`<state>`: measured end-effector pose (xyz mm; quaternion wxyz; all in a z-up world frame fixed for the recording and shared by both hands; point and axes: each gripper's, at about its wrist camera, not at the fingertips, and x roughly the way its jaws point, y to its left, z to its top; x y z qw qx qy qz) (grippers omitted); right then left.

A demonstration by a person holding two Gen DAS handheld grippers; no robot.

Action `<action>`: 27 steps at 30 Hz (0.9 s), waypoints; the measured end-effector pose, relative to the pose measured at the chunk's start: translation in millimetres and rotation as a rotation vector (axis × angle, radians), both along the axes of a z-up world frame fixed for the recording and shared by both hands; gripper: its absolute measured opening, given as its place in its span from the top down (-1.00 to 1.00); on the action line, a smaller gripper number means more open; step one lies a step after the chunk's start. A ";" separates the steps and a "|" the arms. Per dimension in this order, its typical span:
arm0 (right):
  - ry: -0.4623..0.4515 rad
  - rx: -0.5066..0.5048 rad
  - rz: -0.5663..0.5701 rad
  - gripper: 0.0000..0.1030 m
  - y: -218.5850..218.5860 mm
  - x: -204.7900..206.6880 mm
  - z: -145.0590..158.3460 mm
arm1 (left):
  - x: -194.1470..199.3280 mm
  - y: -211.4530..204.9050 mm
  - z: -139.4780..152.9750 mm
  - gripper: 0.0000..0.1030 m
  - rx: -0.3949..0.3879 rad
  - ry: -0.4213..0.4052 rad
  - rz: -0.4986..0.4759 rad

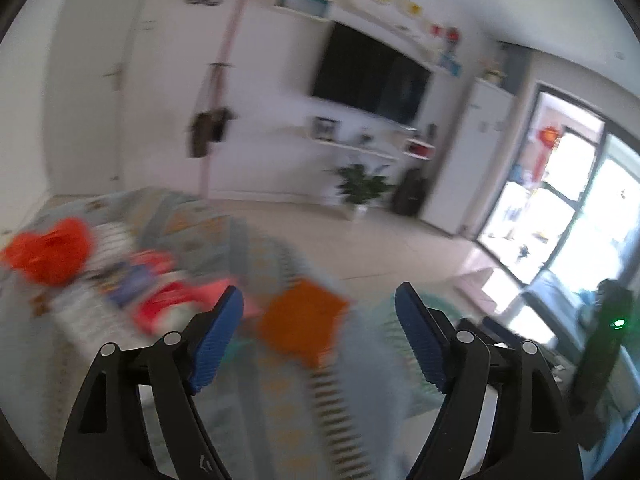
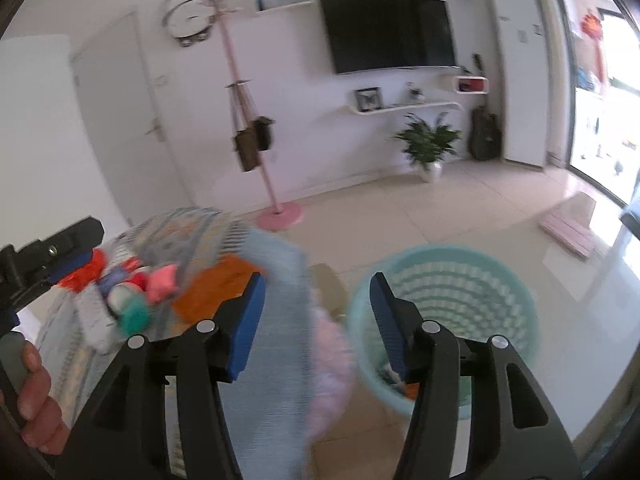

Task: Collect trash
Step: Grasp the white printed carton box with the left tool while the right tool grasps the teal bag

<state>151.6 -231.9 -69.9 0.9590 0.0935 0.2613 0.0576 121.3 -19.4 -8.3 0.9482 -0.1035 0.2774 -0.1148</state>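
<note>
Left gripper (image 1: pixel 319 304): jaws wide apart, nothing between the blue pads; it hangs above the surface.
Right gripper (image 2: pixel 318 292): jaws about half open, empty; it hangs over the edge of the surface, near the bin.
Surface (image 2: pixel 72 364): covered with a patterned blue-grey cloth, at 9 o'clock in the right wrist view.
Trash (image 2: pixel 132 300): a blurred heap of red, pink, teal and white scraps on the cloth, at 9 o'clock of the right jaws.
Orange sheet (image 1: pixel 302 318): flat on the cloth, just beyond the left jaws at 12 o'clock.
Orange-red crumpled piece (image 1: pixel 48 254): on the cloth at 10 o'clock, well apart from the left jaws.
Waste basket (image 2: pixel 452 292): mint-green, mesh-walled, on the tiled floor beside the surface at 2 o'clock of the right jaws; a few scraps lie at its bottom.
Hand (image 2: pixel 34 396): grips the left gripper's handle, at 8 o'clock in the right wrist view.
</note>
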 end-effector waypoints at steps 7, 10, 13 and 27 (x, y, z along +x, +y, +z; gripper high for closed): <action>0.006 -0.068 0.116 -0.08 85.0 4.2 -18.4 | -17.6 87.9 -39.9 -0.49 0.002 0.124 0.158; 0.030 -0.087 0.145 -0.08 113.8 10.3 -29.1 | -13.6 98.7 -53.2 -0.51 0.016 0.177 0.166; 0.079 -0.087 0.162 -0.08 132.1 19.6 -37.4 | -3.0 104.1 -66.5 -0.51 0.035 0.246 0.194; 0.121 -0.123 0.198 -0.15 152.3 26.3 -48.5 | -5.5 137.4 -86.9 -0.30 -0.001 0.316 0.299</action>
